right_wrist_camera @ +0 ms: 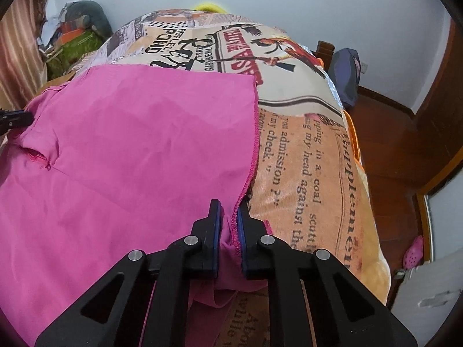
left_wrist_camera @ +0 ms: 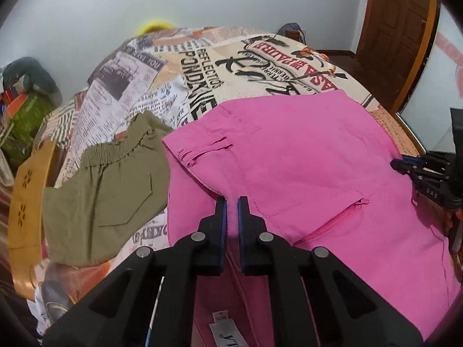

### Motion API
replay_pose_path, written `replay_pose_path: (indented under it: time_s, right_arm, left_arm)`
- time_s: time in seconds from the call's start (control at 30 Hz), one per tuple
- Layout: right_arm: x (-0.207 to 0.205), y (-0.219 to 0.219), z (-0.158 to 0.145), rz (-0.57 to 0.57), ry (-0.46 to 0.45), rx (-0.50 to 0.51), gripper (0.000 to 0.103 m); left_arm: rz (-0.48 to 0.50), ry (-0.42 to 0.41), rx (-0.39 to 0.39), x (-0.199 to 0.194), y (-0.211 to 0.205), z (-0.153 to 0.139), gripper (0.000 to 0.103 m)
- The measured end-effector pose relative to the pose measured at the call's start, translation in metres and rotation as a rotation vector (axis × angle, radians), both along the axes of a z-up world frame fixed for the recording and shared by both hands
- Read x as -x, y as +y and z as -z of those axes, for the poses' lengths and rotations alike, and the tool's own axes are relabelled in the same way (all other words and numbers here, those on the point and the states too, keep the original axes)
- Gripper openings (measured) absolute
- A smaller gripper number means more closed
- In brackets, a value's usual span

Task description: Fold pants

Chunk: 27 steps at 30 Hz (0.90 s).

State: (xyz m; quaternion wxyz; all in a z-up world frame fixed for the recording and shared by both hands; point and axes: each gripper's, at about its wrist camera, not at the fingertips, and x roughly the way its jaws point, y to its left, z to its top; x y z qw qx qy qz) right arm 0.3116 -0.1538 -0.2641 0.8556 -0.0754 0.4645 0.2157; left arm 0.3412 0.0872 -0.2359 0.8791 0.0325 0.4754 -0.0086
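Observation:
Pink pants [left_wrist_camera: 303,167] lie spread on a bed with a newspaper-print cover [left_wrist_camera: 179,66]. My left gripper [left_wrist_camera: 232,202] is shut on the pants at the waistband edge, near a belt loop and a zip pocket [left_wrist_camera: 332,222]. My right gripper [right_wrist_camera: 230,208] is shut on the stitched hem edge of the pink pants [right_wrist_camera: 130,144]. The right gripper's tip also shows at the right edge of the left wrist view [left_wrist_camera: 405,164]. The left gripper's tip shows at the left edge of the right wrist view [right_wrist_camera: 17,118].
Olive green shorts [left_wrist_camera: 107,188] lie on the bed left of the pink pants. A wooden headboard piece [left_wrist_camera: 26,217] stands at the far left. Clutter [right_wrist_camera: 75,37] sits by the wall. A wooden door [left_wrist_camera: 399,29] and brown floor [right_wrist_camera: 390,144] are to the right.

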Motion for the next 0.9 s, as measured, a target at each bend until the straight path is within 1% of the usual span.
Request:
replay_pose_path:
  time_s: [0.07,0.13,0.17,0.23,0.27,0.3,0.33,0.37,0.4,0.43,0.5,0.67,0.77,0.9]
  right_arm:
    - [-0.001,-0.003,0.001,0.018,0.021,-0.026,0.01]
    - [-0.002,-0.004,-0.001,0.019,0.038,-0.03,0.01]
    - [-0.001,-0.003,-0.002,0.018,0.043,-0.031,0.01]
    - [0.001,-0.005,-0.007,0.016,0.065,-0.033,0.013]
    - [0.002,-0.006,-0.009,0.014,0.068,-0.033,0.014]
    - [0.002,-0.007,-0.014,0.009,0.063,-0.032,0.017]
    - [0.002,-0.007,-0.019,0.005,0.052,-0.032,0.02]
    - [0.002,-0.008,-0.024,0.001,0.036,-0.032,0.021]
    - [0.001,-0.009,-0.031,0.0,0.019,-0.035,0.025]
    - [0.0,-0.009,-0.036,0.001,0.006,-0.042,0.03]
    - [-0.005,-0.01,-0.047,0.004,-0.022,-0.071,0.035]
    - [-0.03,-0.002,-0.062,0.007,-0.06,-0.101,0.035]
    - [-0.047,0.006,-0.063,0.0,-0.073,-0.104,0.035]
    - [-0.077,0.015,-0.052,-0.006,-0.059,-0.105,0.035]
  left_arm:
    - [-0.019,0.028,0.031,-0.005,0.007,0.007,0.007]
    - [-0.03,0.061,0.071,-0.008,0.012,0.013,0.009]
    - [-0.036,0.064,0.085,-0.007,0.013,0.012,0.009]
    - [-0.051,0.07,0.12,-0.004,0.02,0.006,0.014]
    - [-0.054,0.068,0.123,-0.003,0.022,0.003,0.015]
    - [-0.059,0.058,0.118,-0.001,0.024,-0.002,0.018]
    - [-0.07,0.043,0.099,0.001,0.027,-0.007,0.025]
    - [-0.08,0.028,0.073,0.002,0.03,-0.012,0.029]
    - [-0.088,0.015,0.047,0.002,0.032,-0.017,0.037]
    - [-0.094,0.002,0.024,0.002,0.035,-0.021,0.041]
    - [-0.1,-0.008,0.015,-0.003,0.042,-0.026,0.042]
    - [-0.118,0.001,0.051,-0.029,0.063,-0.026,0.042]
    - [-0.119,0.012,0.086,-0.047,0.073,-0.018,0.042]
    - [-0.106,0.041,0.096,-0.071,0.079,0.005,0.043]
